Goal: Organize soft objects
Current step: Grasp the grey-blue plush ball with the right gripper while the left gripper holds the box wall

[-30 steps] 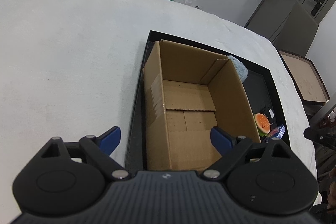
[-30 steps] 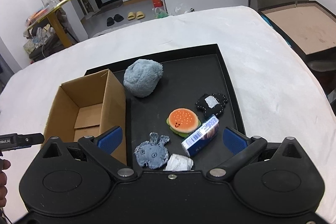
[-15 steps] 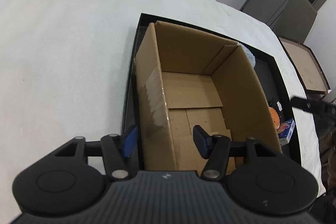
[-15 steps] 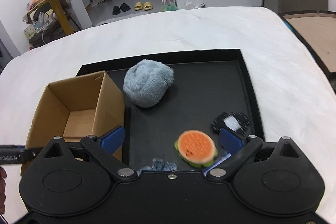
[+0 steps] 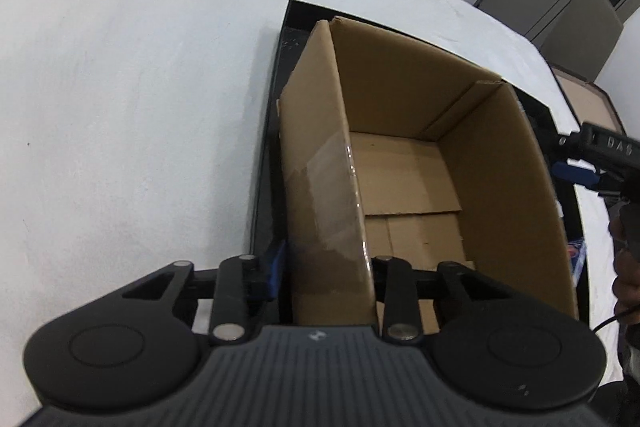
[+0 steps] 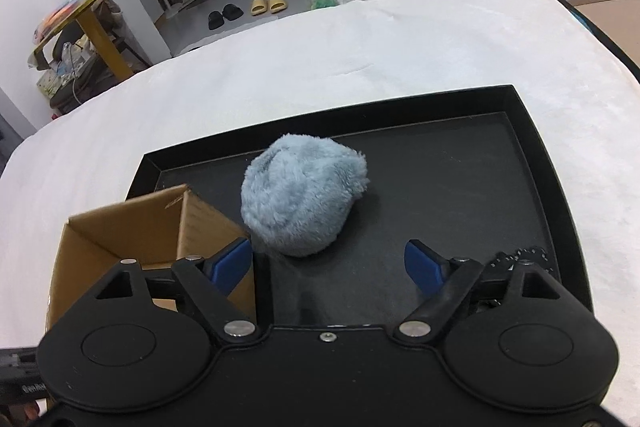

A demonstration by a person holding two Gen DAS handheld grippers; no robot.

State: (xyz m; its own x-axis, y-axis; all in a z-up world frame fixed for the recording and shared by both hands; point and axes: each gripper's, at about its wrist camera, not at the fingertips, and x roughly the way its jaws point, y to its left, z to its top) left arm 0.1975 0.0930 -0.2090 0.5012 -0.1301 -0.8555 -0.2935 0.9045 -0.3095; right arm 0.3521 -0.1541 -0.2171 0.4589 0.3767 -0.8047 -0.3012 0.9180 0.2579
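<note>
An open cardboard box (image 5: pixel 404 163) stands empty at the left end of a black tray (image 6: pixel 460 179); its corner also shows in the right wrist view (image 6: pixel 132 231). My left gripper (image 5: pixel 326 269) is shut on the box's near left wall, one finger outside and one inside. A fluffy grey-blue plush ball (image 6: pixel 302 199) lies on the tray beside the box. My right gripper (image 6: pixel 328 265) is open and empty, just in front of the plush ball, with its blue fingertips (image 6: pixel 230 261) near the ball's lower edge.
A black spotted soft item (image 6: pixel 520 257) lies at the tray's right, partly hidden behind my right gripper. A small blue packet (image 5: pixel 576 255) shows past the box's right wall. The tray sits on a white cloth-covered table (image 6: pixel 280 67). The right gripper (image 5: pixel 592 159) shows beyond the box.
My left gripper moved in and closed on the box's left wall. My right gripper moved forward over the tray toward the plush ball; the burger toy and packet dropped out of its view.
</note>
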